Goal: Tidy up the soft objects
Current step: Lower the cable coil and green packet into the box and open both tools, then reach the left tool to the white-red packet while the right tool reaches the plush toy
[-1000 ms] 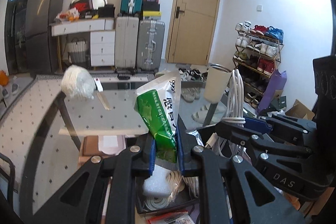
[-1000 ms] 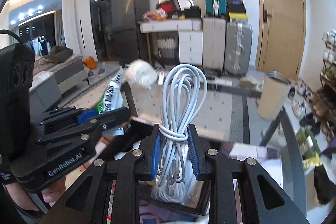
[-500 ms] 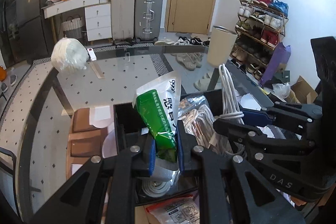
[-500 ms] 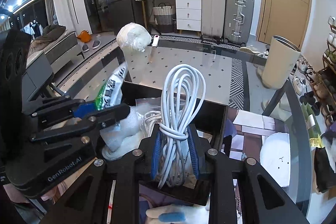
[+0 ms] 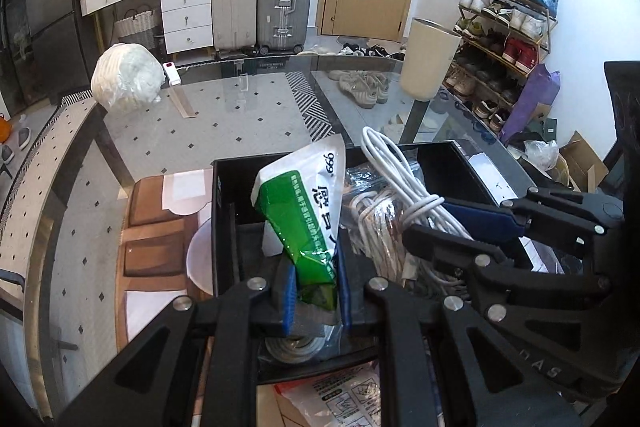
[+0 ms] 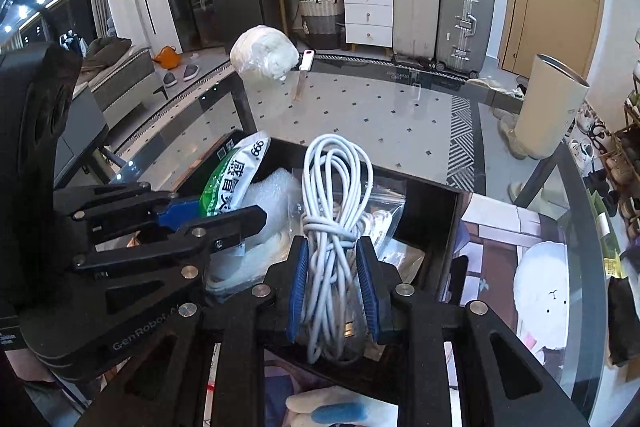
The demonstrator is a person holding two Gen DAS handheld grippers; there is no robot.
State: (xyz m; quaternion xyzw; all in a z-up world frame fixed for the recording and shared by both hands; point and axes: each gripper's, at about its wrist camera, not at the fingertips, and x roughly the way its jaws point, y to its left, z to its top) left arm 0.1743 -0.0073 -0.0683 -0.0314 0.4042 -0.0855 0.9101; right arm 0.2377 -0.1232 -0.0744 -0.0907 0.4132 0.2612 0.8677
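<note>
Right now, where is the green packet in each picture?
Left wrist view: the green packet stands at bottom centre, pinched between the left fingers.
Right wrist view: the green packet is at middle left, poking out of the left gripper.
Shared landmark: the white bundle on the glass table.

Green-and-white sachet point(image 5: 308, 223), printed "999", stands tilted, its top leaning over the black box point(image 5: 224, 227). Beside it, a white cable bundle point(image 6: 334, 227), looped and tied round its middle, stands upright above the same box, over bagged cords point(image 5: 372, 223) lying inside.
</note>
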